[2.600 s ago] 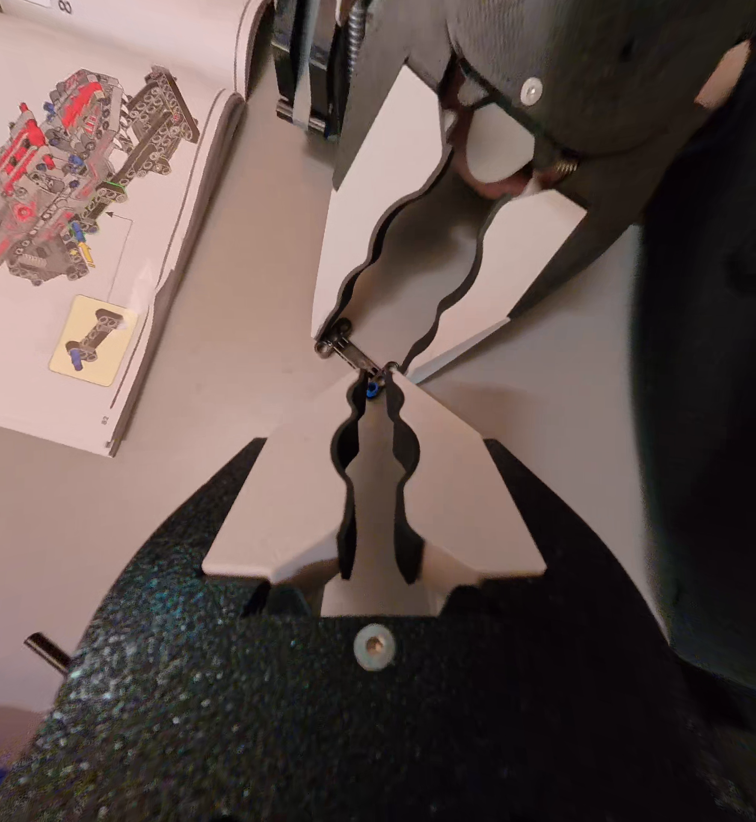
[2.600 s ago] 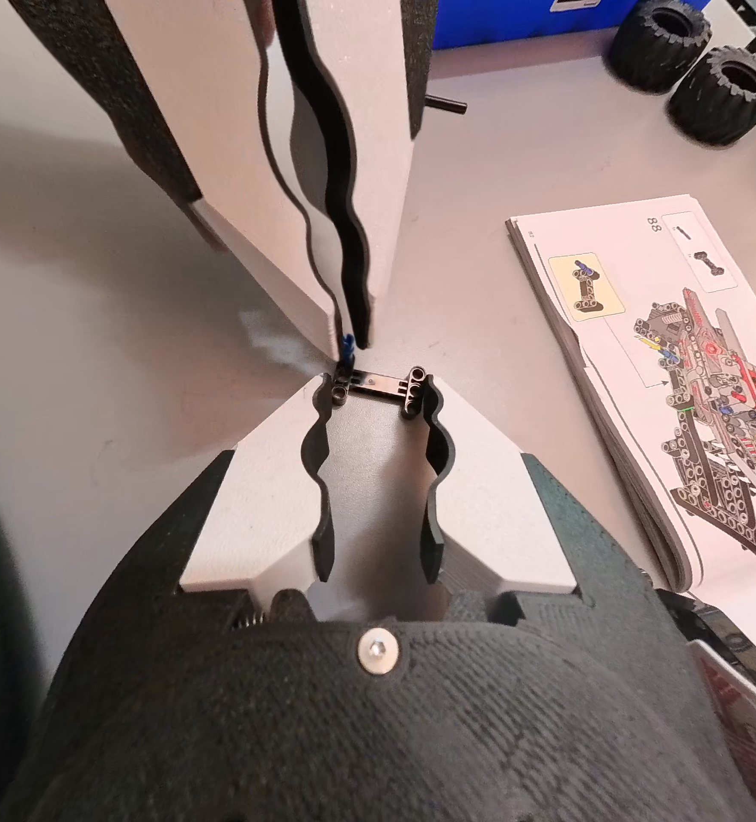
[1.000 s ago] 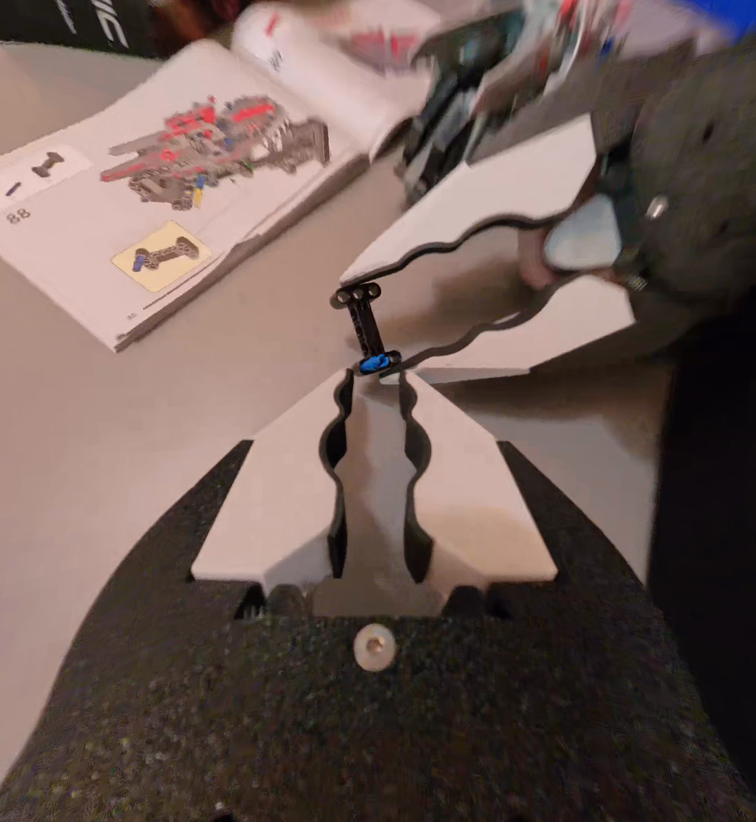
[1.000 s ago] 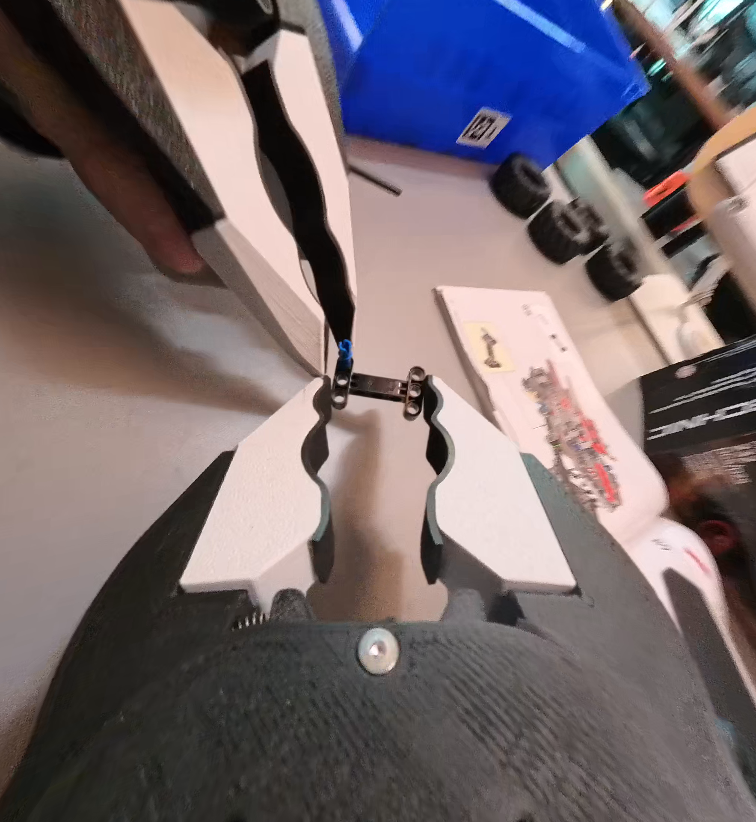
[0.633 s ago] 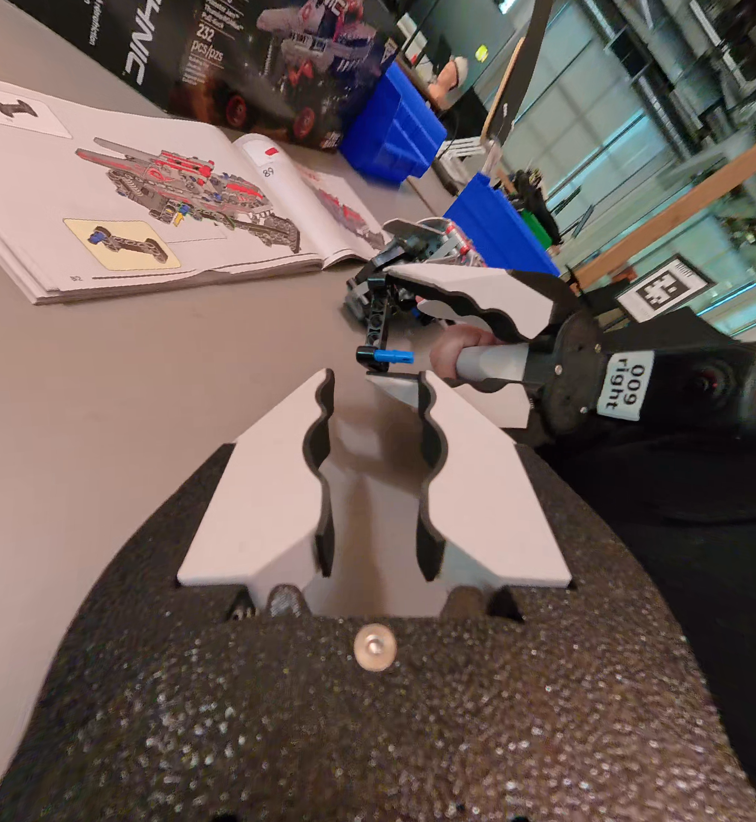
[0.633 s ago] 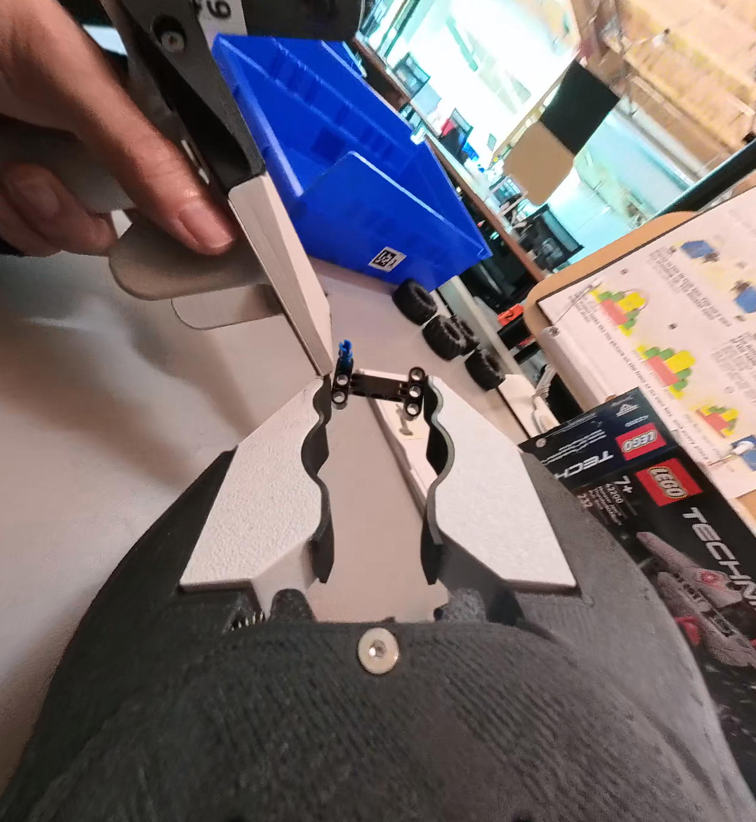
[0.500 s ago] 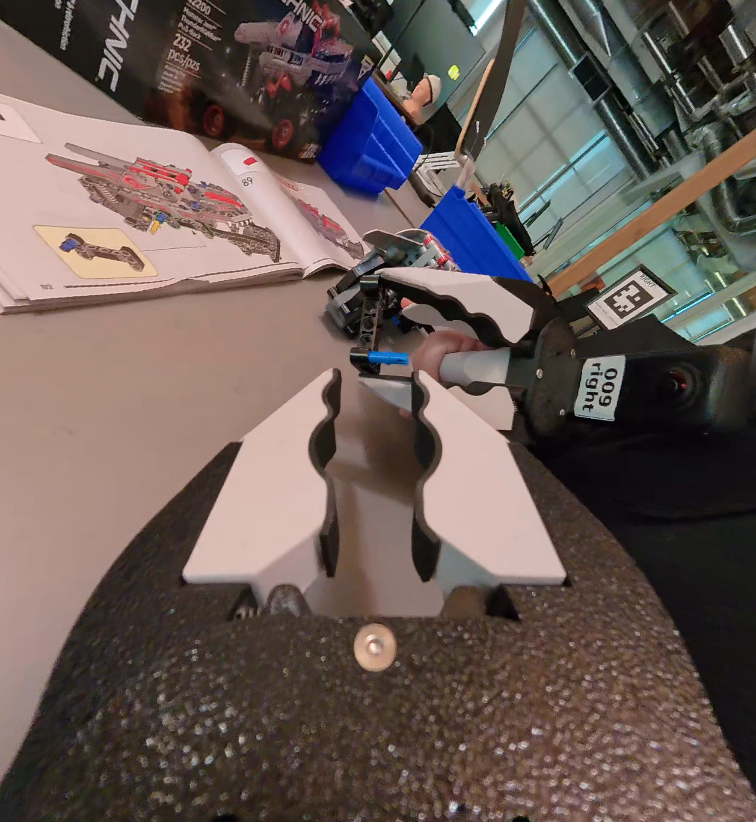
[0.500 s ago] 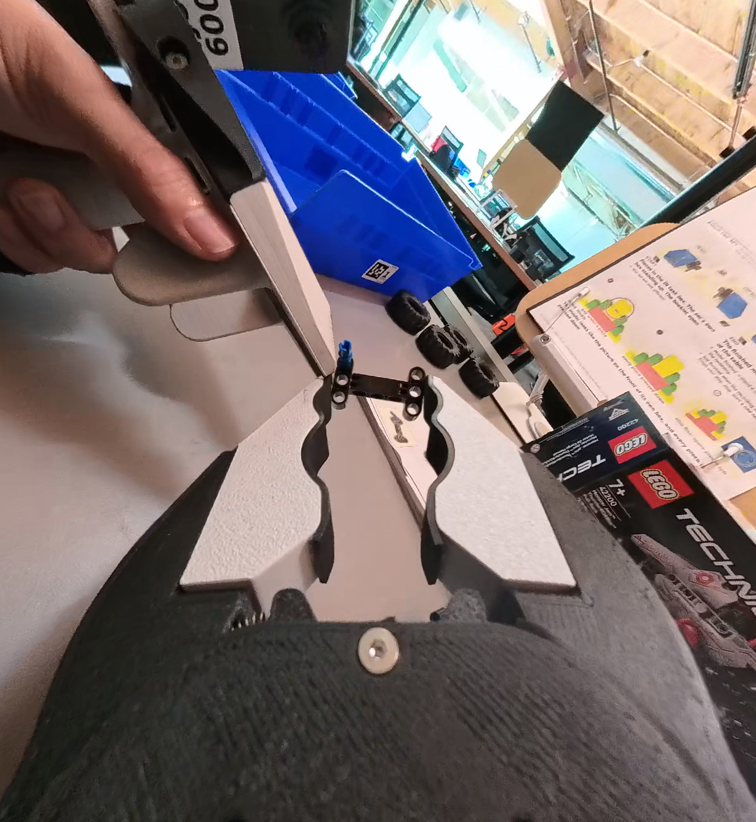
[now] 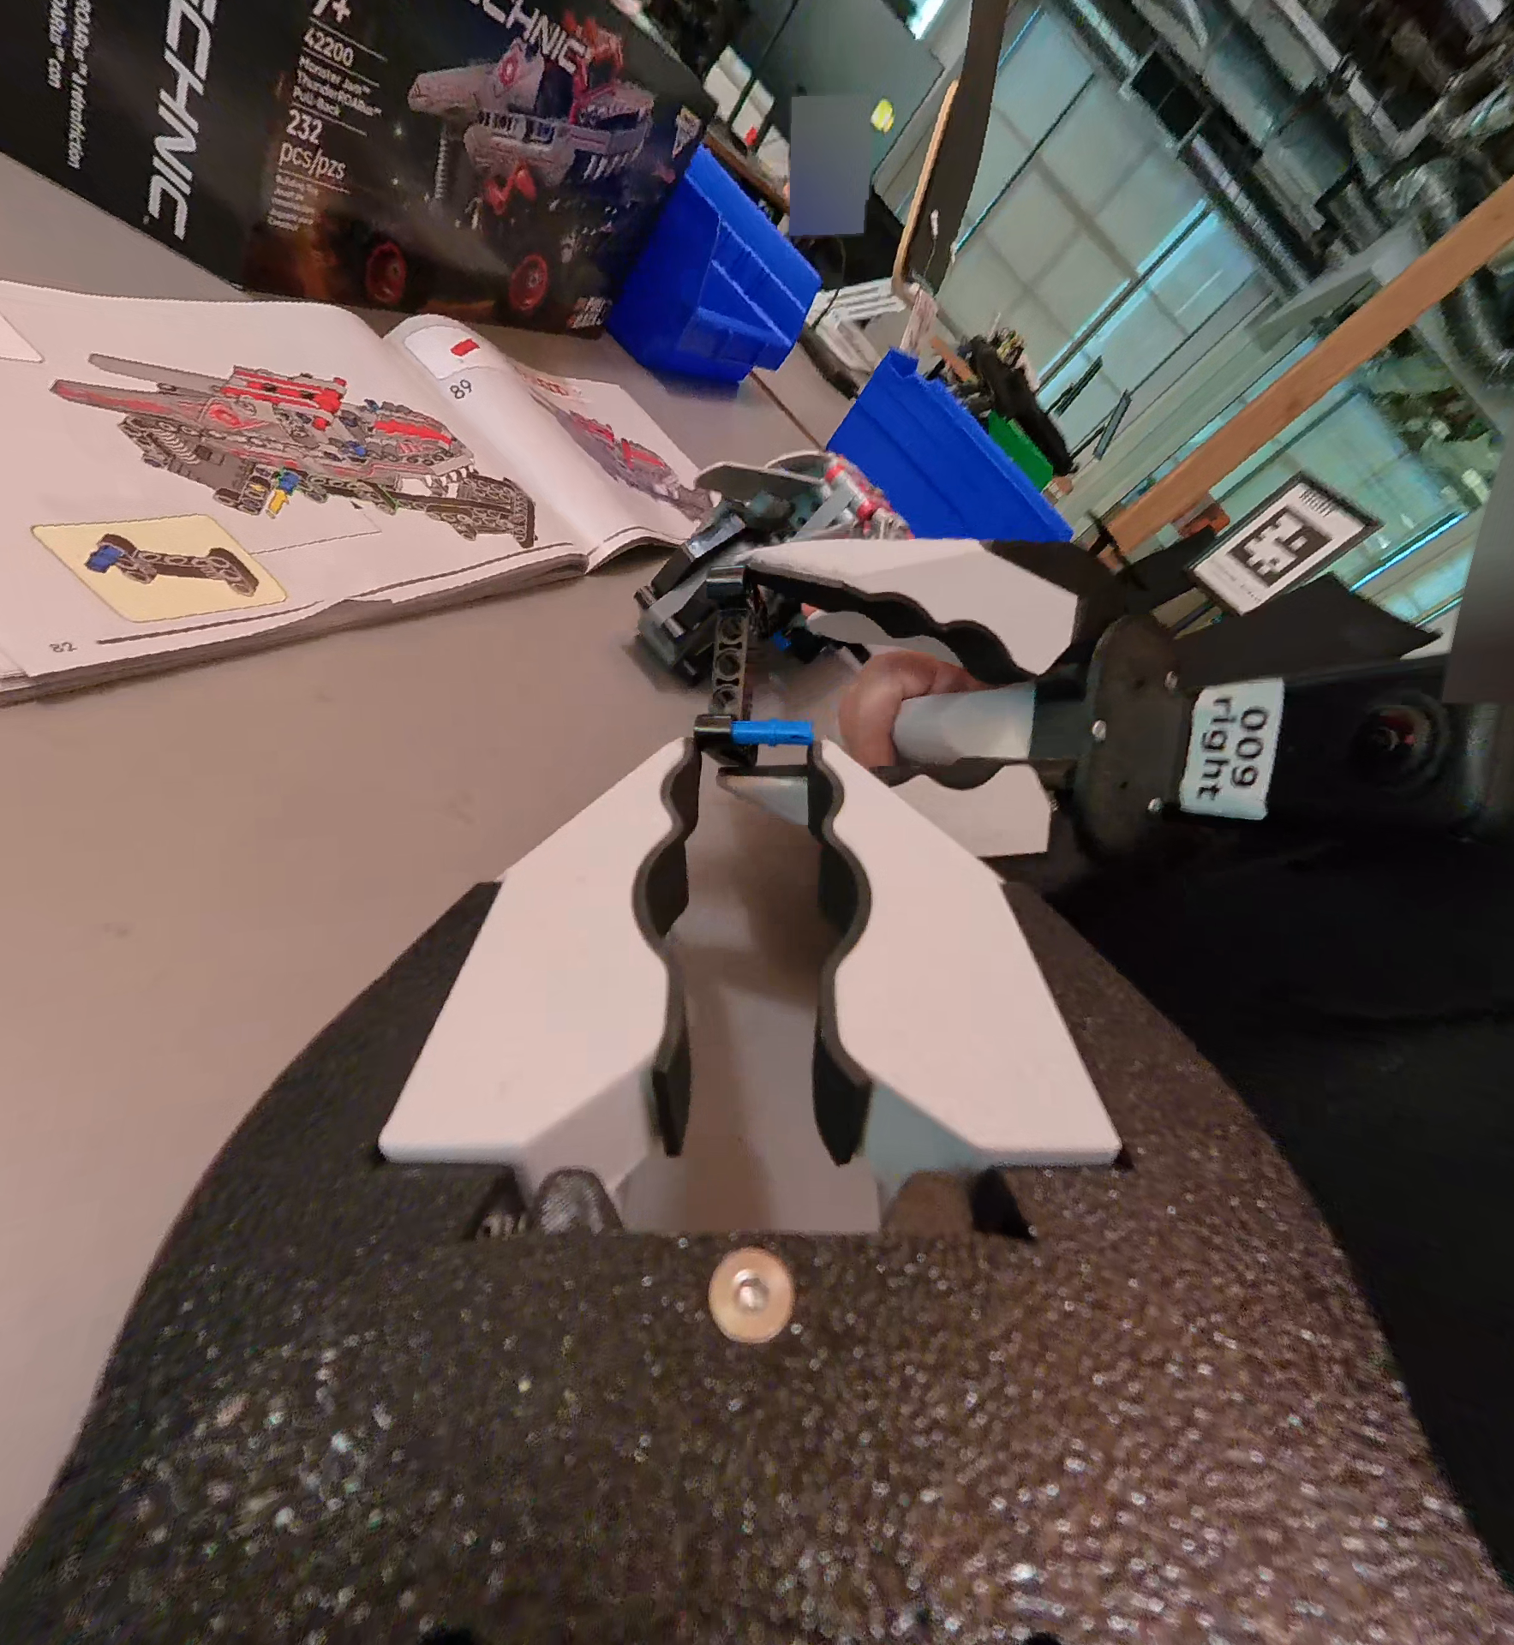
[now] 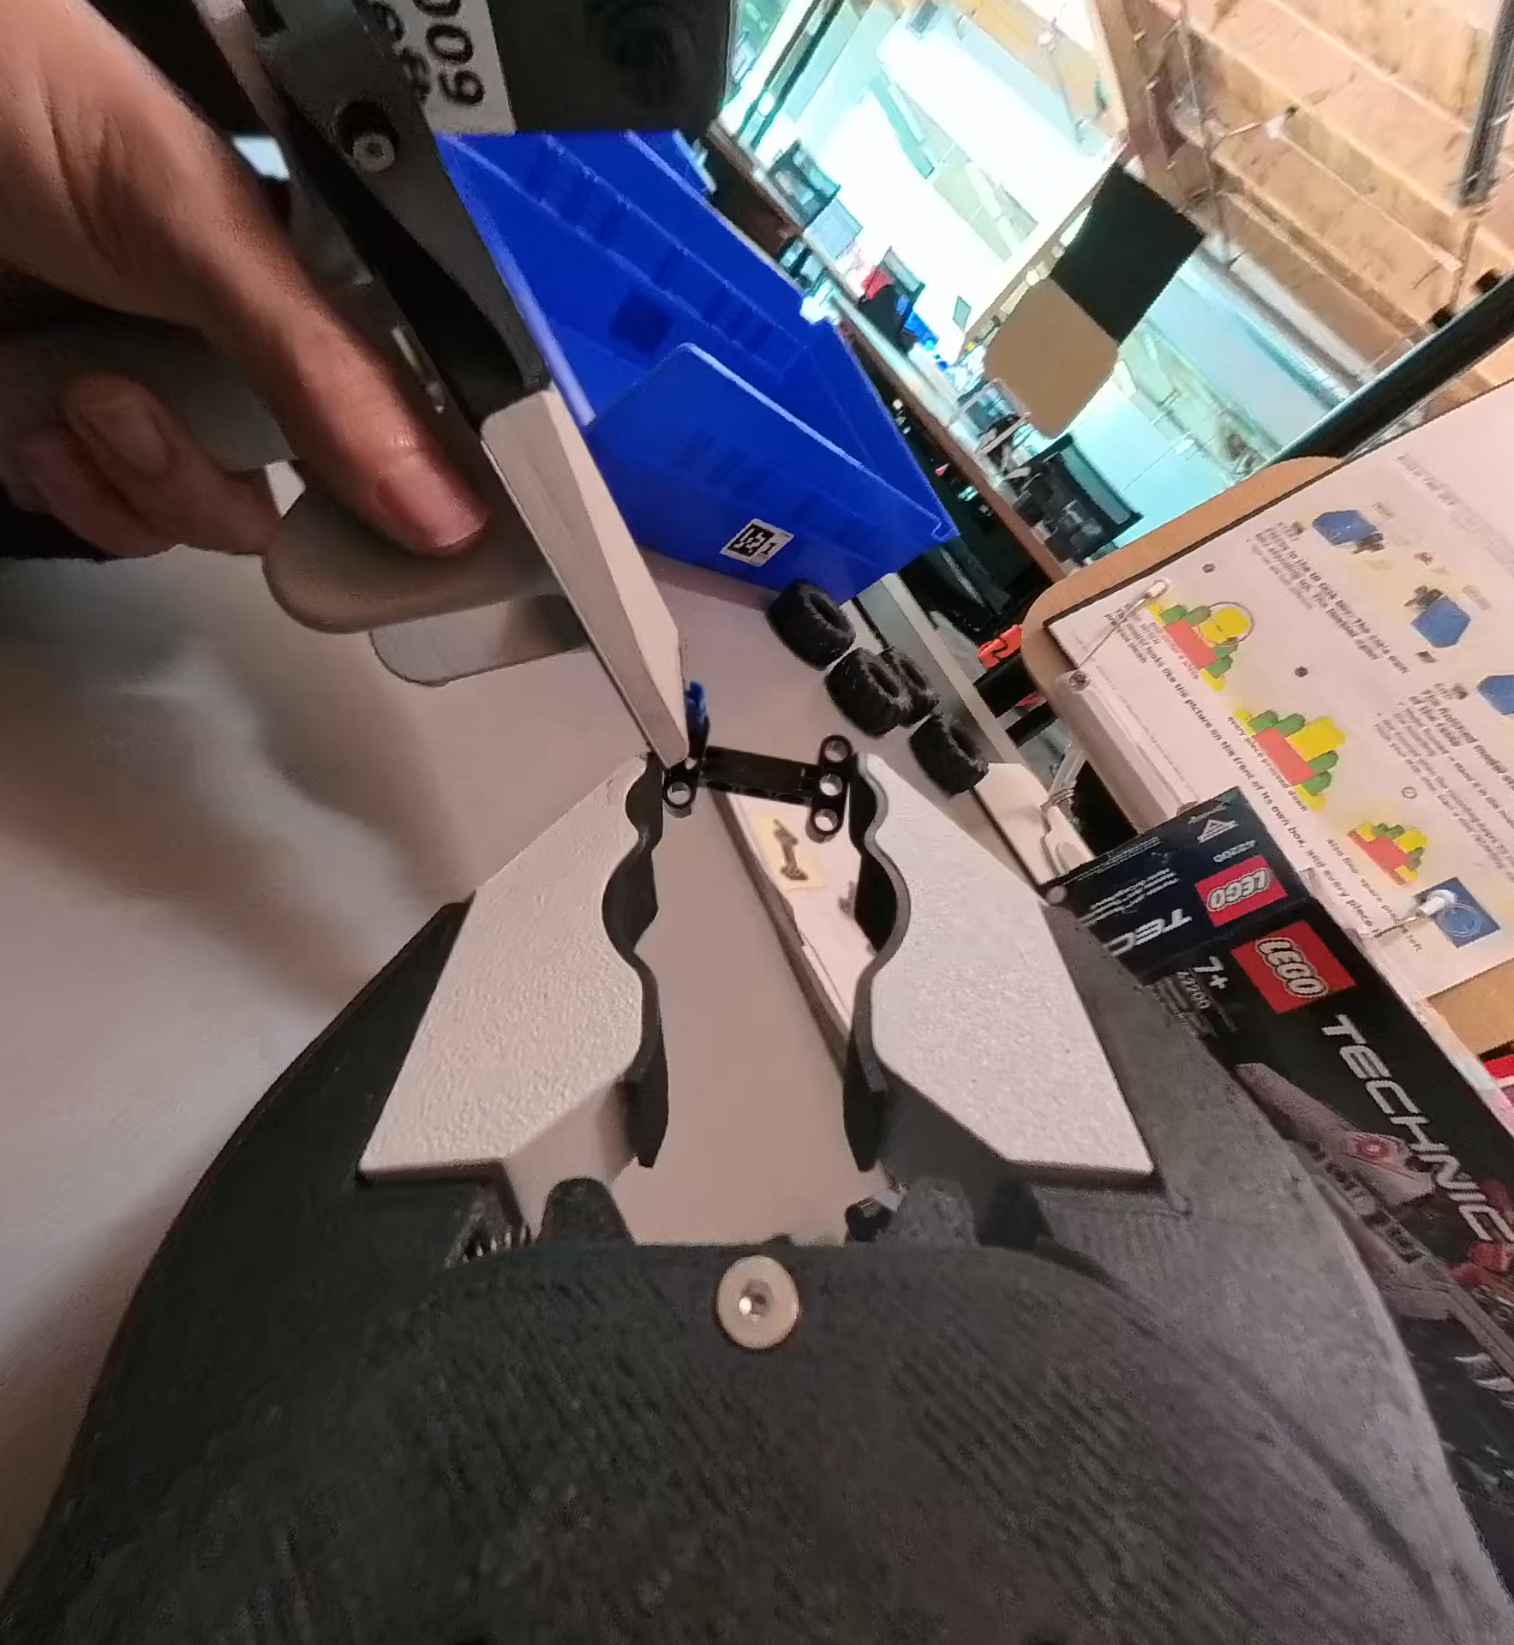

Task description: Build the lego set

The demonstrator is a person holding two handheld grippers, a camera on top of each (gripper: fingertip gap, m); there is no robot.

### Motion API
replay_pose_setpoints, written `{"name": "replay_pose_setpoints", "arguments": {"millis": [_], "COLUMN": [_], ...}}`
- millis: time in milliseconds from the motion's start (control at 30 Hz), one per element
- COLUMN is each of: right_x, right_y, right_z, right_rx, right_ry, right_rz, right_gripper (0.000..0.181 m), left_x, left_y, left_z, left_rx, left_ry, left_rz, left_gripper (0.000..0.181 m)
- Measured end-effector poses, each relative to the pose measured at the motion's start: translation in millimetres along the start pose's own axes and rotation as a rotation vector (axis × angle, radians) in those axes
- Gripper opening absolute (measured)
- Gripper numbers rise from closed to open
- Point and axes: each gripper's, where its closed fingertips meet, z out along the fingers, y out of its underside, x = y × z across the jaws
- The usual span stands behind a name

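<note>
Both grippers have lifted; right gripper (image 10: 757,783) clamps the beam (image 10: 762,781), left gripper (image 9: 753,757) gapes at the pin (image 9: 769,733). Next: seat pin fully.

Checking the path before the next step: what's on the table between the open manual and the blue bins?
The partly built model sits there, seen in the left wrist view, just past the manual and before the nearer bin.

We see matt white plastic fingers (image 9: 548,961) on a rough, speckled black gripper body (image 9: 735,1469), a glossy black plastic beam (image 10: 757,776) with a smooth blue plastic pin (image 9: 769,732), a matt paper booklet (image 9: 201,463) at upper left, and a glossy cardboard box (image 10: 1358,1113) at right.
</note>
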Motion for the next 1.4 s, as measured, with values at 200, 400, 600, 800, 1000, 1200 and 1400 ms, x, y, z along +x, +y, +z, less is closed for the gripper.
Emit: {"name": "replay_pose_setpoints", "arguments": {"millis": [200, 400, 600, 800, 1000, 1200, 1400], "right_x": [-6, 0, 6, 18, 24, 21, 20], "right_y": [2, 3, 4, 8, 9, 16, 22], "right_z": [-8, -19, -42, -69, -101, -128, -151], "right_rx": [0.005, -0.026, -0.054, -0.081, -0.124, -0.124, -0.126], "right_ry": [-0.092, -0.023, 0.043, 0.134, 0.233, 0.264, 0.289], "right_rz": [0.208, 0.109, 0.059, 0.047, -0.001, 0.000, -0.041], "right_gripper": [0.040, 0.040, 0.040, 0.040, 0.040, 0.040, 0.040], "left_x": [2, 7, 25, 46, 50, 85, 113], "left_y": [5, 3, 12, 16, 34, 48, 64], "left_z": [-2, 6, 21, 41, 57, 73, 91], "left_rx": [-0.054, -0.030, -0.025, -0.011, -0.069, -0.082, -0.114], "left_ry": [-0.013, 0.002, 0.090, 0.194, 0.090, 0.215, 0.317], "left_rz": [0.147, 0.138, 0.024, -0.085, 0.014, 0.014, 0.022], "left_gripper": [0.006, 0.016, 0.043, 0.044, 0.067, 0.050, 0.061]}}
